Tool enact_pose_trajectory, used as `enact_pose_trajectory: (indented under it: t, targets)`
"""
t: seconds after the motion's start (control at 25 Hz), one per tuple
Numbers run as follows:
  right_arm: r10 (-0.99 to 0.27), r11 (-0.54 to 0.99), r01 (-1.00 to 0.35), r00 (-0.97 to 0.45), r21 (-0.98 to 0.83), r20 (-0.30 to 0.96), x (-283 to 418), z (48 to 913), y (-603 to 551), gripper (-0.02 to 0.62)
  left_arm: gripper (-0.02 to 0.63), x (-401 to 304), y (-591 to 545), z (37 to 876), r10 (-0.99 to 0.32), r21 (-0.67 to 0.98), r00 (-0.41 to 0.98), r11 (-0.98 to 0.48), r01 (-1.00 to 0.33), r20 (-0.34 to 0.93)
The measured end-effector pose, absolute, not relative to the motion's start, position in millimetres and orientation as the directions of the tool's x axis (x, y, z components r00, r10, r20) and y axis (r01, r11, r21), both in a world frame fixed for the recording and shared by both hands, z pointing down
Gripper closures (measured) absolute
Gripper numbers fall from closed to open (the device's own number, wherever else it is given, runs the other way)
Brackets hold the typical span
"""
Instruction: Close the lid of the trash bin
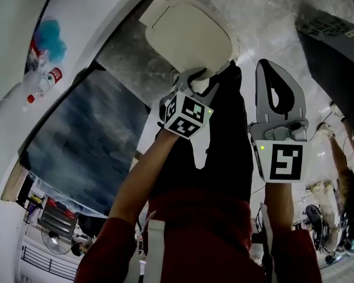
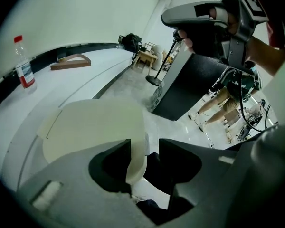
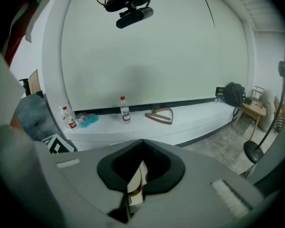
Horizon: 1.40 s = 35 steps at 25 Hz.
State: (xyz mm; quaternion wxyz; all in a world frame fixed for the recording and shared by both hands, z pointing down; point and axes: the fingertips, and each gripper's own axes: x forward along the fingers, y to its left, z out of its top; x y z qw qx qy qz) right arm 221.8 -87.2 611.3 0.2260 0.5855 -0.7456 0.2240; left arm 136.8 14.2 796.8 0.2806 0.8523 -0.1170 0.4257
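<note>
The bin's cream lid (image 1: 189,37) stands tilted up at the top of the head view. My left gripper (image 1: 194,78) is at its near rim. In the left gripper view the lid (image 2: 92,127) fills the left side, and its rounded rim runs between the jaws of the left gripper (image 2: 145,146), which are shut on it. The bin's dark mouth (image 2: 154,167) shows under the rim. My right gripper (image 1: 268,66) hangs beside it to the right, apart from the lid, shut. In its own view the right gripper (image 3: 142,144) shows only a cream and red sliver in the slit.
A white ledge (image 3: 190,115) along the wall carries water bottles (image 3: 125,109), a blue cloth (image 3: 89,119) and a wooden triangle (image 3: 160,115). A black board (image 2: 190,87) leans to the right of the bin, with a fan stand (image 2: 154,80) behind. A dark slab (image 1: 88,140) lies to the left.
</note>
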Motion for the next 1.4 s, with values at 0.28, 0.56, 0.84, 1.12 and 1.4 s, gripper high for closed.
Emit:
enact_pose_trajectory:
  t: [0.28,0.56,0.84,1.12,1.4]
  targets:
    - [-0.758,0.219,-0.973,-0.221,-0.08,0.614,226,630,-80,0.595,0.419,142,25,827,0.077,0.386,0.588,-0.82,-0.422,0.805]
    - [-0.743,0.222,-0.971,-0.228,-0.09,0.63,226,645,-77,0.595,0.417,144,28,848,0.097,0.385,0.562,-0.821,-0.421,0.821]
    - [-0.733,0.227,-0.969,-0.233,-0.092,0.639,226,651,-79,0.595,0.413,144,28,856,0.076,0.365,0.554,-0.825,-0.432,0.829]
    - [-0.731,0.231,-0.968,-0.24,-0.098,0.639,223,655,-78,0.595,0.38,147,39,864,0.141,0.43,0.549,-0.786,-0.444,0.824]
    - [-0.735,0.244,-0.966,-0.24,-0.083,0.634,223,650,-82,0.595,0.377,147,38,864,0.128,0.435,0.557,-0.772,-0.463,0.821]
